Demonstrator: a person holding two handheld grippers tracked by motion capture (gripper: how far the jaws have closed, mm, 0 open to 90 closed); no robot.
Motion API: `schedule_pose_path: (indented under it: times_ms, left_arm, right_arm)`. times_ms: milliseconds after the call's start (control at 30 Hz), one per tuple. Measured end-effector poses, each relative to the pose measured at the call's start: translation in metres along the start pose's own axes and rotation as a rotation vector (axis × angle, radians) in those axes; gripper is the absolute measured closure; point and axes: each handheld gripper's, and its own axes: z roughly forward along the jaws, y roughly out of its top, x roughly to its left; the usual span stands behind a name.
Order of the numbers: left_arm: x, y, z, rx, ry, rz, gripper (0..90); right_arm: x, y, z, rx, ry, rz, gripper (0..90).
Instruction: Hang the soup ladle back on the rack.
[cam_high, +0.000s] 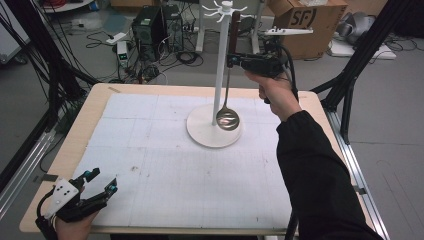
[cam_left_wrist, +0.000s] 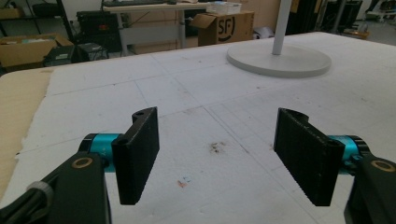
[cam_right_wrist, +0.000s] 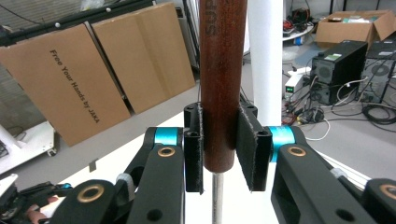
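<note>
Above the far middle of the desk (cam_high: 150, 125), the right hand-held gripper (cam_high: 235, 61) is clenched on the brown wooden handle (cam_right_wrist: 223, 84) of a ladle (cam_high: 227, 118). In the right gripper view, both black pads press the lower end of this handle from two sides, and the thin metal shaft continues below them. The ladle hangs almost upright, just beside the pole of a white rack (cam_high: 221, 60). Its shiny bowl is low over the round base (cam_high: 200, 131) of the rack; I cannot tell if it touches the base or not. The top of the handle comes near the white hooks (cam_high: 225, 9) at the crown of the rack, but the pictures do not show clearly whether it is already hooked.

The left hand-held gripper (cam_high: 97, 187) rests at the near left corner of the desk, well apart from the rack. Its jaws stand wide apart with nothing between them, as the left gripper view shows.

I judge that the step in hand is hanging the ladle on the rack, or just taking it off; the high grip close to the hooks fits better with hanging. The next move calls for a small and careful lift, so that the end of the handle meets one hook, with the ladle kept upright and away from the pole. Only when the hook carries the weight should the jaws release.
</note>
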Motion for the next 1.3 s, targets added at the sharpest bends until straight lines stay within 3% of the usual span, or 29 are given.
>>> schedule_pose_path:
  times_ms: [500,733,933,1300]
  left_arm:
    - [0.002,0.001,-0.003,-0.006,0.004,-0.001,31.8]
    - [0.000,0.002,-0.001,-0.009,-0.003,0.001,31.8]
    - [-0.001,0.003,0.002,-0.015,-0.013,0.004,31.8]
    - [-0.006,0.005,0.011,-0.013,-0.039,0.016,31.7]
  right_arm:
    - [0.006,-0.005,0.002,-0.026,-0.043,-0.033,72.0]
    - [0.003,-0.011,-0.002,-0.026,-0.087,0.016,47.9]
    - [0.008,-0.021,-0.009,-0.005,-0.095,0.008,30.9]
    - [0.024,-0.054,-0.040,0.002,-0.116,-0.032,26.3]
